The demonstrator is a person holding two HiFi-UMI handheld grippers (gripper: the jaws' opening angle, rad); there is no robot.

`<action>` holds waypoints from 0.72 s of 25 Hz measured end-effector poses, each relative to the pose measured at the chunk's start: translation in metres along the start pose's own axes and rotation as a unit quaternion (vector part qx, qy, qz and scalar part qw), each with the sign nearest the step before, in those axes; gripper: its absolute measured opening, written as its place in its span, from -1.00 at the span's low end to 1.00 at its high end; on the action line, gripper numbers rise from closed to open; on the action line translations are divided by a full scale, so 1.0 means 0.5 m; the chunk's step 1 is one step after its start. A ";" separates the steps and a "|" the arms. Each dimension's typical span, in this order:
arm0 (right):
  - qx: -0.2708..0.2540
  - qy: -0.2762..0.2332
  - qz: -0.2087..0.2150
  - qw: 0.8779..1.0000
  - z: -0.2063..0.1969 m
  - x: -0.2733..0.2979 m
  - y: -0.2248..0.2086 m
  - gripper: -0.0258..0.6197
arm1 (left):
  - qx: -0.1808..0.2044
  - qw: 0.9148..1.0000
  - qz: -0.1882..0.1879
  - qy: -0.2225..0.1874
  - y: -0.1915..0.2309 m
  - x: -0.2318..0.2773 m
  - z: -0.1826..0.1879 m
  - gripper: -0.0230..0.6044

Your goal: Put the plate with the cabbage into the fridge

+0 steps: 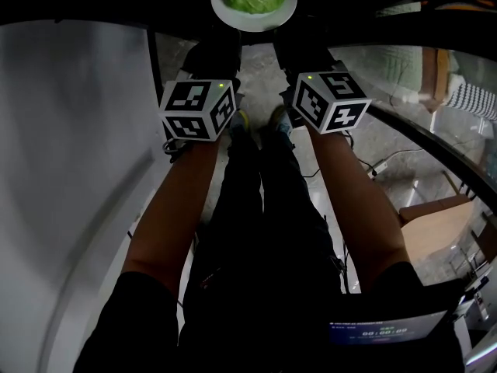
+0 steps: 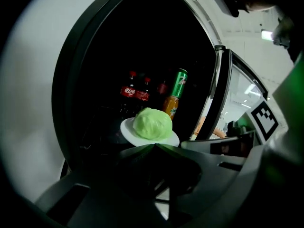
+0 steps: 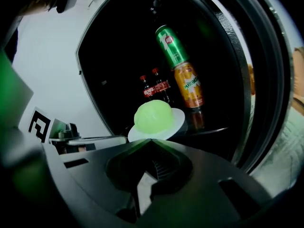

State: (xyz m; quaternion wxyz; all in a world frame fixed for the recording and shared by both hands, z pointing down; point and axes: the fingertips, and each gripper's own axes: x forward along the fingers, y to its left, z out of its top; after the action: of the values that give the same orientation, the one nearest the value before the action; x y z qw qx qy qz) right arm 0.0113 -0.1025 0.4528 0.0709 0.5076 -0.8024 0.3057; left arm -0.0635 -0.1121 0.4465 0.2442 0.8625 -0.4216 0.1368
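The pictures are dim. Inside the fridge [image 2: 142, 46] it is very dark. The white plate [image 2: 127, 128] and cabbage [image 2: 152, 123] look bright. Edges bend and blur.

Two cola bottles [image 2: 135, 93] are noted straight ahead of the left tongs [image 2: 154, 145], deep in the dark. Ahead of the right tongs [image 3: 151, 140], a green can [image 3: 170, 46] is seen directly above an orange can [image 3: 190, 85]. Behind and right of these tongs, a cable [image 1: 392, 158] and a pale wooden board [image 1: 439, 222] are logged.
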 end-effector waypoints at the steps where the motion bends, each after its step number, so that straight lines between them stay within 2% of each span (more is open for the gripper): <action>1: -0.004 0.003 0.001 1.000 -0.001 0.003 0.002 -0.91 | 0.006 1.000 0.000 0.004 -0.001 0.004 -0.001 -0.92; 9: -0.008 0.007 0.003 1.000 0.002 0.021 0.006 -0.91 | 0.022 1.000 0.004 0.017 0.011 0.014 0.004 -0.92; 18: -0.004 0.000 0.005 1.000 0.013 0.038 0.002 -0.91 | 0.015 1.000 0.001 0.020 0.024 0.026 0.014 -0.92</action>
State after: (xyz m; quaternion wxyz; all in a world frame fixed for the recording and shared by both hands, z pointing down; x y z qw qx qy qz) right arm 0.0027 -0.1207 0.4553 0.0713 0.5031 -0.8064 0.3025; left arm -0.0647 -0.1309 0.4500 0.2393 0.8627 -0.4155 0.1609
